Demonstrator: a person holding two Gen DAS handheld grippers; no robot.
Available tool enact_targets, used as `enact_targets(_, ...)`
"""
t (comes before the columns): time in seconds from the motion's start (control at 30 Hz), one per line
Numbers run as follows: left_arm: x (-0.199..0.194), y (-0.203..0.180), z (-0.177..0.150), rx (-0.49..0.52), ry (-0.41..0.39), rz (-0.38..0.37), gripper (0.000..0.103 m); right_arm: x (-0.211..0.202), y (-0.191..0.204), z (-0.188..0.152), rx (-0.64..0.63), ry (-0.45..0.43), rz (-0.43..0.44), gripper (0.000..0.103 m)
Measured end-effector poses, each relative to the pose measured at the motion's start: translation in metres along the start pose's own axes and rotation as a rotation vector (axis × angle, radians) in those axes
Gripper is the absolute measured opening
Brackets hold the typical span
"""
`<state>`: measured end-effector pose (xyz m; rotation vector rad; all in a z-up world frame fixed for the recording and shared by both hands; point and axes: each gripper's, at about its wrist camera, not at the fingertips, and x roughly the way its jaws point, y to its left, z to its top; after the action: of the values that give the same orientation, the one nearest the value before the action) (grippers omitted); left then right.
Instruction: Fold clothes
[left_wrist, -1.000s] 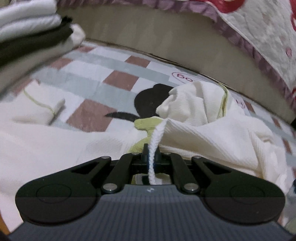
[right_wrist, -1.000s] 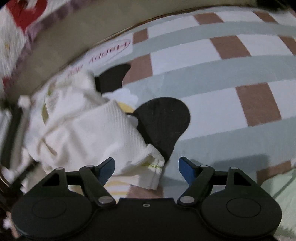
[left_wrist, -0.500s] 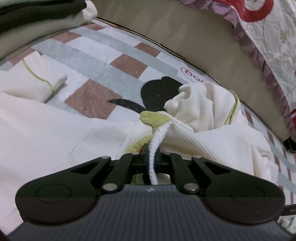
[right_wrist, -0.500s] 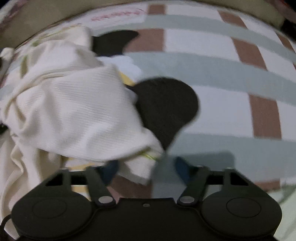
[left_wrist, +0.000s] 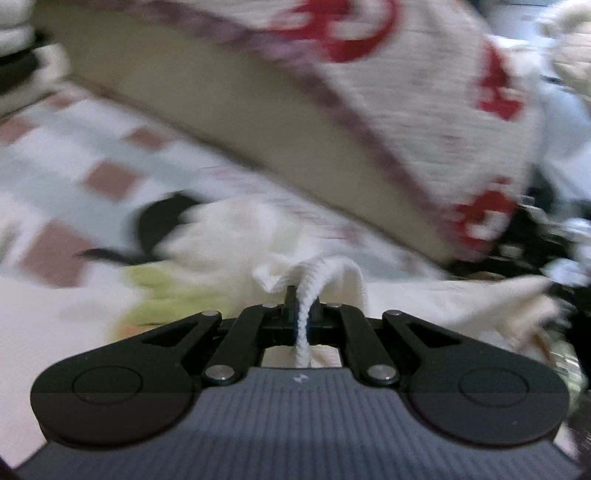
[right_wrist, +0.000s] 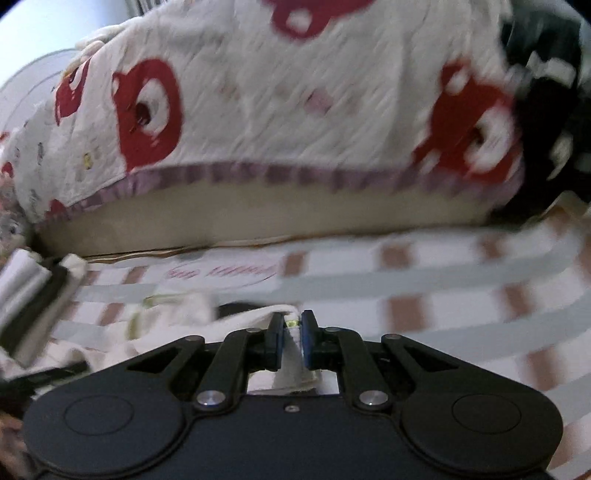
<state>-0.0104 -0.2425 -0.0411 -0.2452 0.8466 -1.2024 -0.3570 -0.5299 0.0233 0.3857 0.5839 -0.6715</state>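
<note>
Left gripper: jaws closed tight on a white ribbed drawstring of the cream garment. Right gripper: blue-padded jaws pinched narrow on a hemmed edge of the same cream garment, a yellow-green stitch line showing between the pads. The garment lies bunched on the checked bedsheet, spread between the two grippers. Beyond it sits a quilt with red motifs. A stack of folded clothes stands at far left. Both views are motion-blurred.

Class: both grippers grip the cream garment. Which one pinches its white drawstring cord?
The left gripper: the white cord runs between its fingers. The right gripper clamps a green-stitched hem.
</note>
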Motion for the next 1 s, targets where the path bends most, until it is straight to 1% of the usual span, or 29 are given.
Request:
enact_targets(0.07,0.010,-0.032,0.003,0.018,0.042,-0.096,0.004,-0.021,-0.030,0.013,-0.046,-0.006,-0.085,0.012)
enact_targets(0.1,0.018,-0.049,0.003,0.034,0.068,-0.127,0.004,-0.029,-0.046,0.018,-0.063,-0.005,-0.134,0.012)
enact_targets(0.13,0.028,-0.067,0.002,0.054,0.096,-0.150,0.009,-0.028,-0.062,0.019,-0.060,0.006,-0.168,0.012)
enact_targets(0.17,0.038,-0.082,0.001,0.072,0.130,-0.161,0.023,-0.021,-0.079,0.016,-0.043,0.022,-0.192,0.012)
enact_targets(0.23,0.057,-0.106,-0.006,0.111,0.196,-0.164,0.045,-0.008,-0.112,0.011,-0.009,0.053,-0.241,0.012)
enact_targets(0.3,0.070,-0.124,-0.021,0.196,0.221,-0.123,0.045,0.005,-0.146,0.006,0.025,0.085,-0.290,0.012)
enact_targets(0.37,0.077,-0.130,-0.037,0.263,0.263,-0.067,0.045,0.018,-0.179,0.001,0.059,0.117,-0.338,0.012)
enact_targets(0.5,0.081,-0.123,-0.071,0.347,0.405,-0.009,0.045,0.044,-0.246,-0.010,0.127,0.181,-0.436,0.011)
enact_targets(0.57,0.075,-0.113,-0.086,0.369,0.466,0.019,0.045,0.054,-0.253,-0.014,0.104,0.195,-0.461,0.011)
enact_targets(0.63,0.069,-0.104,-0.096,0.359,0.501,0.032,0.045,0.062,-0.255,-0.017,0.066,0.205,-0.481,0.011)
enact_targets(0.67,0.066,-0.100,-0.100,0.351,0.515,0.036,0.047,0.066,-0.255,-0.019,0.047,0.210,-0.491,0.011)
enact_targets(0.8,0.052,-0.086,-0.105,0.315,0.522,0.070,0.047,0.083,-0.258,-0.027,-0.028,0.229,-0.531,0.011)
enact_targets(0.83,0.051,-0.083,-0.104,0.304,0.521,0.079,0.047,0.085,-0.259,-0.029,-0.046,0.224,-0.526,0.012)
enact_targets(0.87,0.049,-0.081,-0.103,0.291,0.520,0.086,0.047,0.087,-0.261,-0.030,-0.064,0.210,-0.514,0.016)
enact_targets(0.9,0.048,-0.080,-0.100,0.279,0.516,0.087,0.047,0.085,-0.263,-0.031,-0.078,0.182,-0.503,0.028)
enact_targets(0.93,0.046,-0.079,-0.097,0.278,0.505,0.092,0.047,0.081,-0.265,-0.031,-0.070,0.143,-0.480,0.036)
enact_targets(0.97,0.043,-0.078,-0.093,0.284,0.488,0.100,0.048,0.075,-0.270,-0.031,-0.027,0.094,-0.431,0.038)
enact_targets(1.0,0.040,-0.077,-0.089,0.287,0.463,0.112,0.048,0.067,-0.274,-0.031,0.032,0.042,-0.371,0.041)
